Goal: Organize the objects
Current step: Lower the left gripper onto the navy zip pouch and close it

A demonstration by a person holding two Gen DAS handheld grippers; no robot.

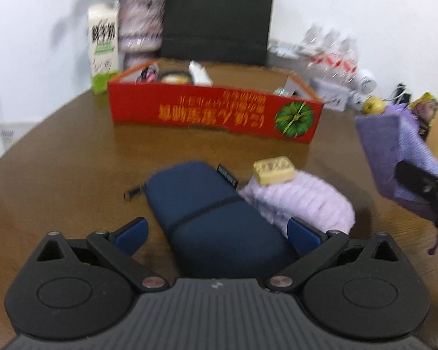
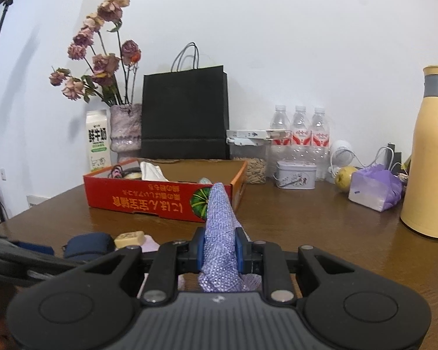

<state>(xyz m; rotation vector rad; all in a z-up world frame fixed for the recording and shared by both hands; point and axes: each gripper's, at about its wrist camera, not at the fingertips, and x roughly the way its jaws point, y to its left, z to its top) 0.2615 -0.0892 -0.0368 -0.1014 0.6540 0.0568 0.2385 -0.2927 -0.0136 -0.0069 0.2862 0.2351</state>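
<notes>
Right gripper (image 2: 219, 252) first: I have its blue pads pressed together on a lilac knitted cloth (image 2: 220, 233), which stands up in a soft peak between them and is lifted off the wooden table (image 2: 321, 233); from the left wrist view the same cloth (image 1: 394, 151) hangs in the air off to the right side. My left gripper (image 1: 216, 234) is spread wide and holds nothing, one finger on each side of the near end of a navy pouch (image 1: 207, 210) that lies flat on the table. Just beside the pouch, touching it on the right, sits a fluffy pale purple piece (image 1: 303, 201) with a small cream block (image 1: 274, 170) (soap, I would guess, though the picture is blurred) resting on its far edge. Beyond them is the open red box (image 1: 213, 110), already holding a few items, and I judge it to be where things are meant to go. The cloth looks light and limp, so it should drape and drag, and a pinch near a folded edge seems safest. The pouch looks padded and slightly squashy, light enough for one gripper; I would take it across its narrow width near the middle seam. The block could slide off if the fluffy piece is disturbed.
</notes>
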